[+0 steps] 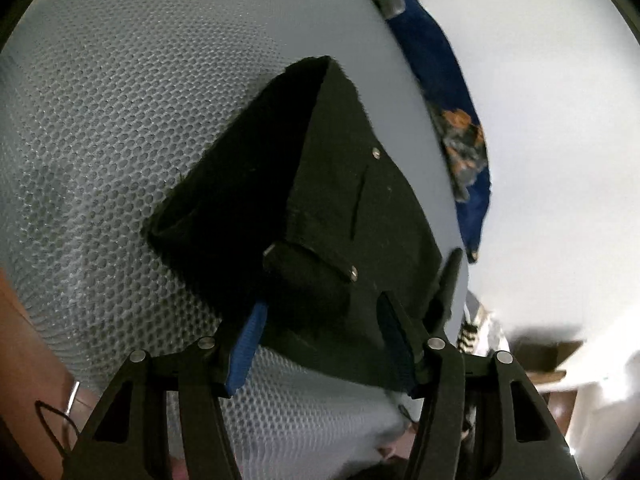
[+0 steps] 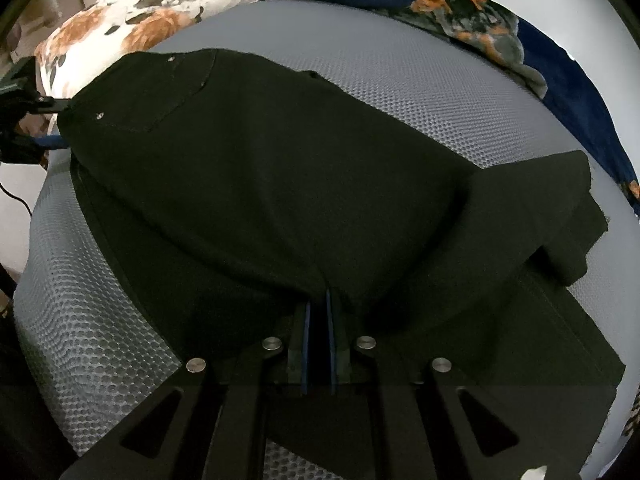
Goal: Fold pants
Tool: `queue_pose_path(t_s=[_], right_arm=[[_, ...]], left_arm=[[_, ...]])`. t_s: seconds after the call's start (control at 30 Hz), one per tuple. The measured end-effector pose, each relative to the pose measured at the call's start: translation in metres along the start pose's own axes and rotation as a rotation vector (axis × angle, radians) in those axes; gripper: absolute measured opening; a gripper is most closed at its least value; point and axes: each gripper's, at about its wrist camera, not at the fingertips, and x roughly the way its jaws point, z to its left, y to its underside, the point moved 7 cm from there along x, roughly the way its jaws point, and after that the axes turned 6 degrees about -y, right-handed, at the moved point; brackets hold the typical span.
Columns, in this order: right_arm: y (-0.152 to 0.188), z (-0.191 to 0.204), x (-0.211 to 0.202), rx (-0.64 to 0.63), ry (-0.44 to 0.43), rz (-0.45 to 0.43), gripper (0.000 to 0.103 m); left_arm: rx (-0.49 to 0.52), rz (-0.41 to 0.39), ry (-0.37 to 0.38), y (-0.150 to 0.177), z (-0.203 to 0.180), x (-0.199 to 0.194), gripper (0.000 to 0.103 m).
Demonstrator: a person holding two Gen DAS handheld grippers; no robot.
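Black pants (image 2: 280, 184) lie folded across a grey honeycomb-mesh mattress (image 2: 460, 112); dark cloth swallows most seams, leaving only small metal rivets legible. Right gripper (image 2: 319, 304): jaws closed, pinching a near fold. Left gripper (image 1: 320, 320): jaws apart astride the waistband corner, its blue pads (image 1: 248, 344) not pressing. A blue floral blanket (image 2: 500, 40) borders the far edge, cut off.

grey mesh mattress (image 2: 420, 92), black pants (image 2: 280, 184), floral pillow (image 2: 132, 20), blue blanket (image 2: 560, 80)
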Motion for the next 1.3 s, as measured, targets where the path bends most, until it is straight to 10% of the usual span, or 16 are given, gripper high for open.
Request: queue_pose_path(t_s=[0.2,0.57,0.8,1.3], right_arm=[[-0.003,-0.001,-0.017,0.072,-0.01,-0.051,0.006],[0.006,0.025,-0.039,0.113,-0.019,-0.077,0.005],[0.025,0.037,-0.014,0.118,-0.06,0.028,0.006],[0.03,0.031,-0.006,0.117,-0.082,0.055,0.006]], left_arm=[[0.103,-0.082,-0.066,-0.022,-0.029,-0.002,0.015],[0.471,-0.152,-0.064,-0.053,-0.082,-0.021,0.015],[0.409,-0.014,-0.159,-0.024,-0.001,0.003,0.015],[0.533,-0.051,-0.231,-0.013,-0.007,0.012,0.019]])
